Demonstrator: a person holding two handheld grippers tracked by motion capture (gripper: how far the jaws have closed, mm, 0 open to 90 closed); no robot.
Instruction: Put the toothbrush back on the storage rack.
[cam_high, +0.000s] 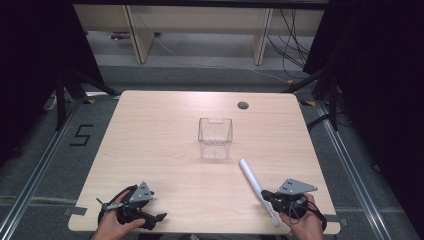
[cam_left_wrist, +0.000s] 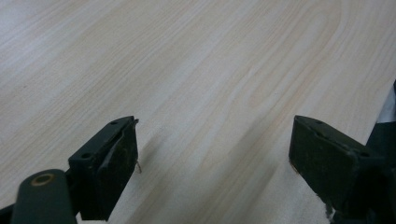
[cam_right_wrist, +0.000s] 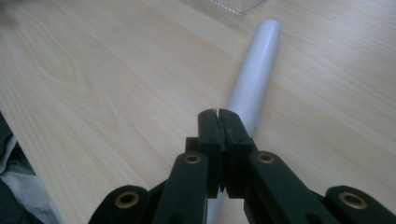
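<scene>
Fingers of right gripper (cam_right_wrist: 218, 114) together over long white plastic tube (cam_right_wrist: 257, 70), grip unconfirmed; left gripper (cam_left_wrist: 212, 154) apart, idle. Advise: lift level toward clear plastic box (cam_high: 215, 137).

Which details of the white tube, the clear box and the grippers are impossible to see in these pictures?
- White tube: right gripper view, the right gripper covers its near end.
- Clear box: high view, contents too small to tell.
- Left gripper: left gripper view, the bottom edge cuts off its body.
</scene>
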